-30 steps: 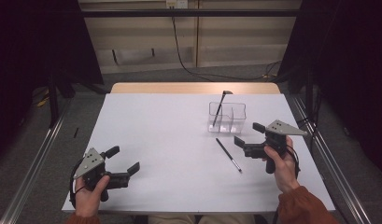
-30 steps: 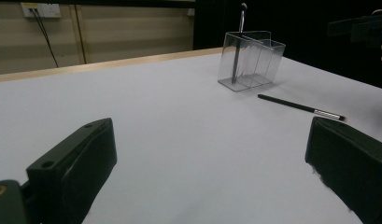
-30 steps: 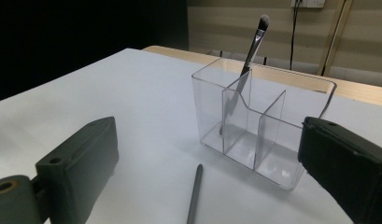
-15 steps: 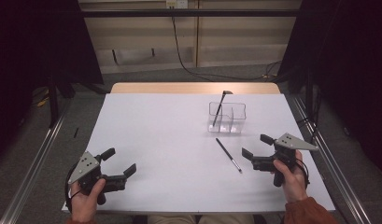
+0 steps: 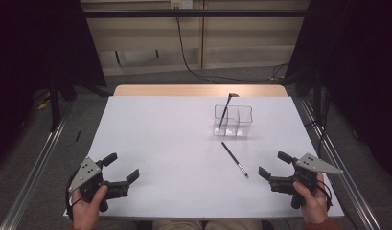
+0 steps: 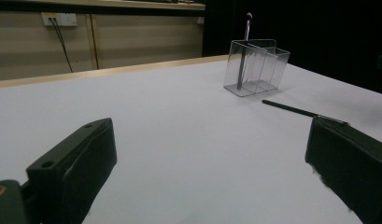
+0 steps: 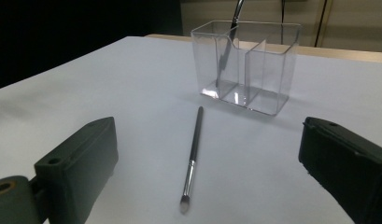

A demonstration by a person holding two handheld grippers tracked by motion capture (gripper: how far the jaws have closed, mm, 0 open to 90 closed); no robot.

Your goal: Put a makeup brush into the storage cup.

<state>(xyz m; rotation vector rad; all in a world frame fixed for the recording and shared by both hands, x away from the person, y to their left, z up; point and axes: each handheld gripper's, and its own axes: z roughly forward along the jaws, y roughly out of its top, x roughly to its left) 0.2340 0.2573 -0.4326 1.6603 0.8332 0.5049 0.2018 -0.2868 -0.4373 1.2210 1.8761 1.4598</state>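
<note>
Loose makeup brush [image 7: 194,148] lies flat on the white table [image 5: 160,139], just ahead of the right gripper [image 5: 275,166], whose jaws stand apart and empty.

It looks light, thin, stiff and likely to roll; best pinched mid-handle. The left gripper [image 5: 121,168], also spread, rests well apart. Beyond stands a clear divided holder [image 7: 247,65] with what seems another brush [image 5: 225,111]; nothing blocks the way.

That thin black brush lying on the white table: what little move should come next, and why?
Probably the right gripper should ease forward and down over the thin black brush. Its jaws stand open with nothing between them, the brush lies flat straight ahead, and the clear plastic divided holder behind it already has one dark tool standing in it.
</note>
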